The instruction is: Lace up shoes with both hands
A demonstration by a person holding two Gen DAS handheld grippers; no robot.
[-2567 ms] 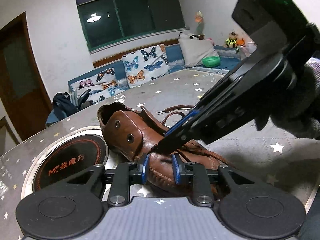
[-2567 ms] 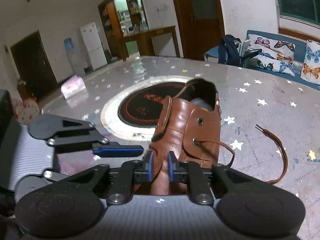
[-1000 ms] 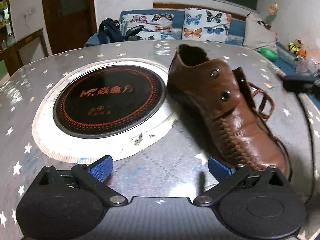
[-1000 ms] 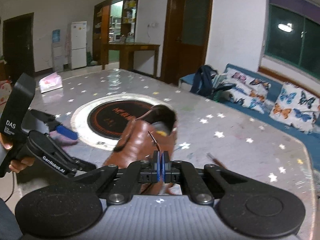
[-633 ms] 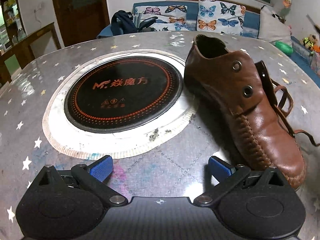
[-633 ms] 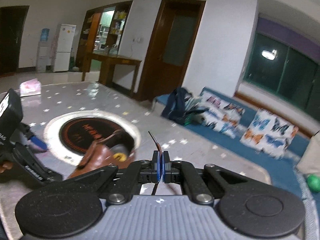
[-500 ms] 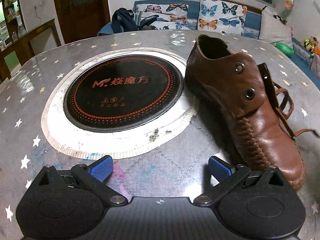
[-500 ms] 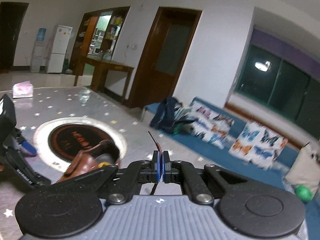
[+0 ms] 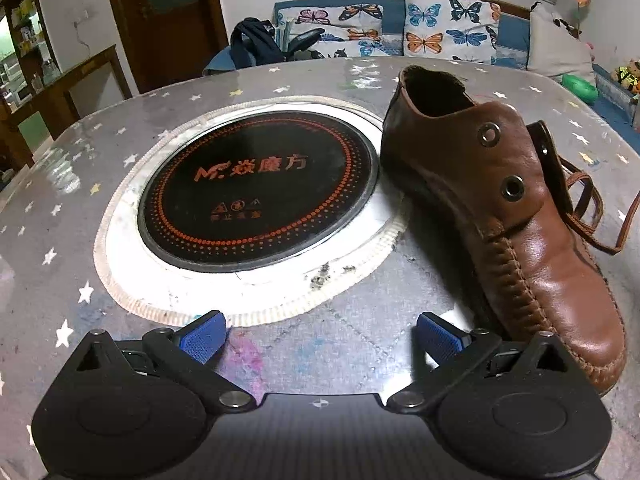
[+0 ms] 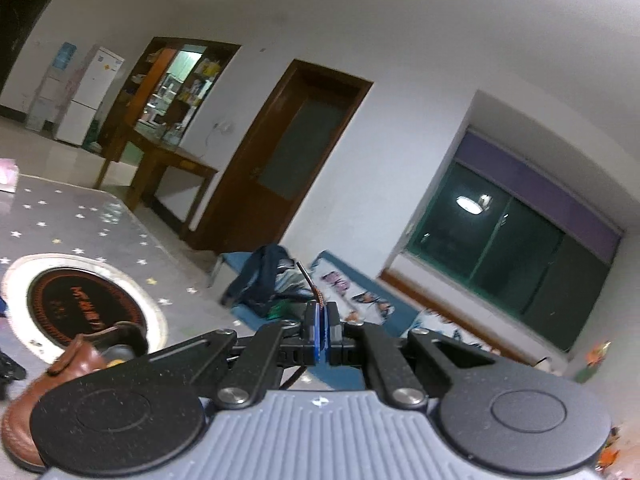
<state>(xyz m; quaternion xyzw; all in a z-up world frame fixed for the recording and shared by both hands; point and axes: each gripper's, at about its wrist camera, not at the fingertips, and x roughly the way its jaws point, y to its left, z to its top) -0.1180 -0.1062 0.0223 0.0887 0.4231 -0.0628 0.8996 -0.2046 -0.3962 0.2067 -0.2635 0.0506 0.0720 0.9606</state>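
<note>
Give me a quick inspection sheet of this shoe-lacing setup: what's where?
Surface: grey star-patterned table with a round black cooktop set in.
Job's things: brown leather shoe beside the cooktop; both near-side eyelets empty; brown lace looped past it.
Clutter: nothing seen.
Tongs: left tongs open, empty; right tongs shut on the lace tip.
Cables: nothing seen.
Surroundings: butterfly cushions, wooden door, window.

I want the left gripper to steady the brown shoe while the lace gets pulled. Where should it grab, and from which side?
Probably the toe end of the shoe, from above: it lies nearest the open left gripper, low and rounded, with bare table on its near side. That keeps clear of the eyelets and the lace pinched in the shut right gripper.
</note>
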